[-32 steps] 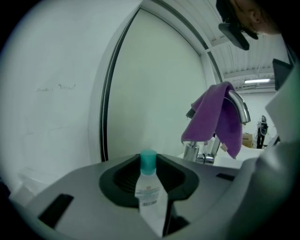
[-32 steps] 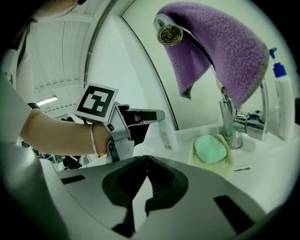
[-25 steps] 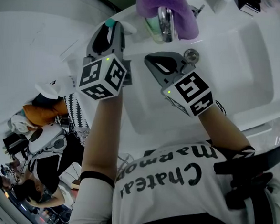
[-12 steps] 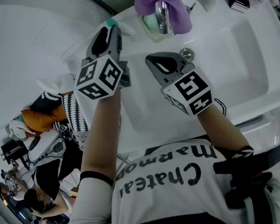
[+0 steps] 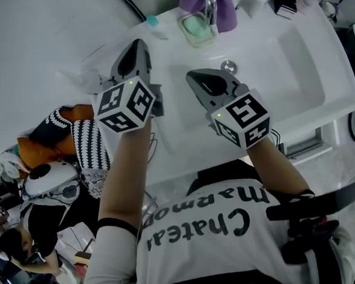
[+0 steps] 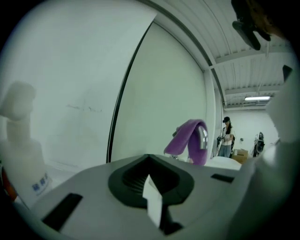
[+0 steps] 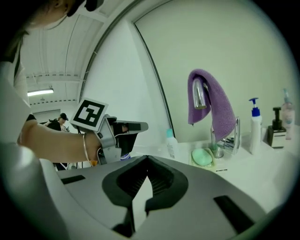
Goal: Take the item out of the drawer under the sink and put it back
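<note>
The left gripper (image 5: 136, 44) is hovering over the white bench (image 5: 166, 46) beside the sink (image 5: 292, 61); its jaws have just been closing and are now sitting together on nothing. The right gripper (image 5: 194, 79) is hanging over the basin, jaws likewise together and empty. Both are pointing toward the tap (image 5: 210, 4), well above the drawer. So I judge the step in hand is reaching down: one gripper should be lowering below the sink's front edge, opening before meeting the drawer front, then pulling straight out. The item is out of view, presumably inside the drawer, so its heading and long axis cannot be told.
</note>
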Tool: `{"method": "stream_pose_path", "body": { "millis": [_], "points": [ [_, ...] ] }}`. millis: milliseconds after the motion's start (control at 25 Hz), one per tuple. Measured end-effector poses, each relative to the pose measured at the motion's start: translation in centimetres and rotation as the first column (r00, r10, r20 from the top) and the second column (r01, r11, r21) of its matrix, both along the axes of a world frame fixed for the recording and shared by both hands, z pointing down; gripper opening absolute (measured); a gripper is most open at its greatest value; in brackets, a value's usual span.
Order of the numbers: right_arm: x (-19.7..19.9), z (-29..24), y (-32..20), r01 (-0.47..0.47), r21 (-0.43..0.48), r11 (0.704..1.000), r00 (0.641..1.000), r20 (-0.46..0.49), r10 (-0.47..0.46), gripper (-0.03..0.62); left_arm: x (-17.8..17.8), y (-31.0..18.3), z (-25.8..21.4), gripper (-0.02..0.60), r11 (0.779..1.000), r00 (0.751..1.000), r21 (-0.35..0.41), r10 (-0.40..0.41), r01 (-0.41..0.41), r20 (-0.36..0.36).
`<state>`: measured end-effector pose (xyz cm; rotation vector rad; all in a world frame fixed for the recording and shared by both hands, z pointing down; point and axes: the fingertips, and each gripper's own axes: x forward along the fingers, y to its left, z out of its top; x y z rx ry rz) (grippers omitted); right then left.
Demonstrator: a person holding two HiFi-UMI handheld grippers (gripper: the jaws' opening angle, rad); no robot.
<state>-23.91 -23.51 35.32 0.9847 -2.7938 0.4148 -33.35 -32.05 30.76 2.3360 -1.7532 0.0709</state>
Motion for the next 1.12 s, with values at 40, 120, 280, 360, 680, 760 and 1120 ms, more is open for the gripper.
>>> {"method": "stream_pose_path", "body": {
  "millis": [40,120,280,360,680,760,1120],
  "points": [
    [0.1,-0.5,0.8,-0.012,0.009,1.0,1.0,-0.007,0.012,0.011,0.0,1.3,-0.8,0.009,1.0,1.0,0.019,0.009,-0.008,-0.017],
    [0.3,-1.5,2.5,-0.04,0.032,0.999,0.998,-0.039,0.041,0.011,0.2,4.3,-2.7,0.009,0.997,0.998,0.061,0.041,-0.038,-0.044],
    [0.1,-4.0,6.3,-0.061,0.092,0.994,0.994,-0.082,0.068,0.011,0.5,10.8,-6.4,0.009,0.986,0.992,0.124,0.119,-0.112,-0.05],
    [-0.3,-5.6,8.3,-0.052,0.127,0.991,0.993,-0.095,0.064,0.011,0.4,13.8,-7.9,0.009,0.981,0.988,0.13,0.149,-0.142,-0.046],
    [-1.6,-12.3,16.0,-0.033,0.251,0.968,0.997,-0.06,0.049,0.011,0.9,25.3,-13.1,0.009,0.949,0.972,0.21,0.232,-0.233,0.03],
    [-1.9,-13.4,17.9,-0.03,0.241,0.97,0.999,-0.031,0.039,0.011,1.3,27.9,-13.7,0.009,0.943,0.967,0.22,0.253,-0.249,0.012],
    [-1.7,-13.2,25.7,-0.001,0.188,0.982,0.999,-0.038,0.008,0.011,-0.4,37.3,-10.3,0.009,0.958,0.958,0.149,0.262,-0.244,-0.118]
  ]
}}
